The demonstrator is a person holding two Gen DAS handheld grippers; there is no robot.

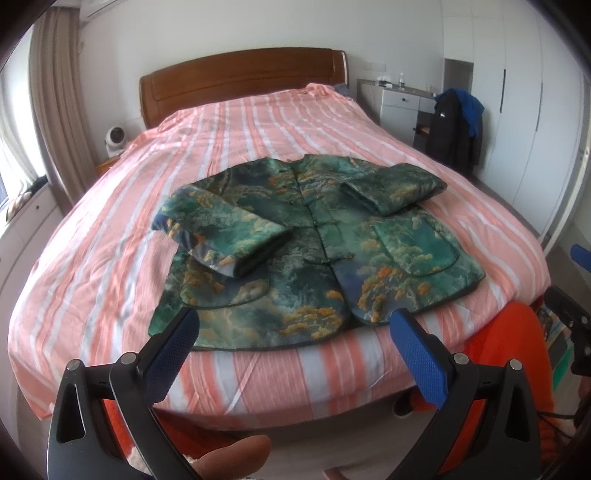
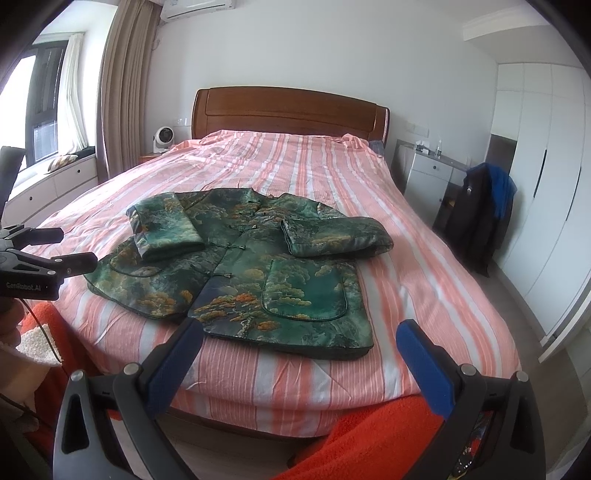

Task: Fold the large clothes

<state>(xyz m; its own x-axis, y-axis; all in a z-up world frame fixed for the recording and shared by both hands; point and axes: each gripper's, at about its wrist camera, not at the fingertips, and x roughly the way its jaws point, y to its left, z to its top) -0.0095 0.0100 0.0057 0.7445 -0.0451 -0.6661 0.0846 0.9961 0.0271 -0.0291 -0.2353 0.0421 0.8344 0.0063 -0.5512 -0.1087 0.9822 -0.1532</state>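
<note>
Above bed edge (image 1: 295,369), both grippers (image 1: 295,332) agape.

Glossy, perhaps satin jacket (image 1: 314,243); matt striped cotton-looking bedspread (image 1: 110,258); polished wooden headboard (image 2: 291,110).

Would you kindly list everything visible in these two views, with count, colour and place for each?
jacket: one, green with orange tree pattern, flat on the bed's near end, both sleeves folded over its front
bedspread: one, pink and white stripes, covering the bed
headboard: one, brown wood, far end of the bed
fan: one, white, beside the headboard near the window
curtain: one, beige, by the window
air conditioner: one, white, high on the wall
dark coat: one, black, with a blue garment, hung beside the wardrobe
wardrobe: one, white, along the wall
left gripper: open, blue pads, holding nothing
right gripper: open, blue pads, holding nothing
</note>
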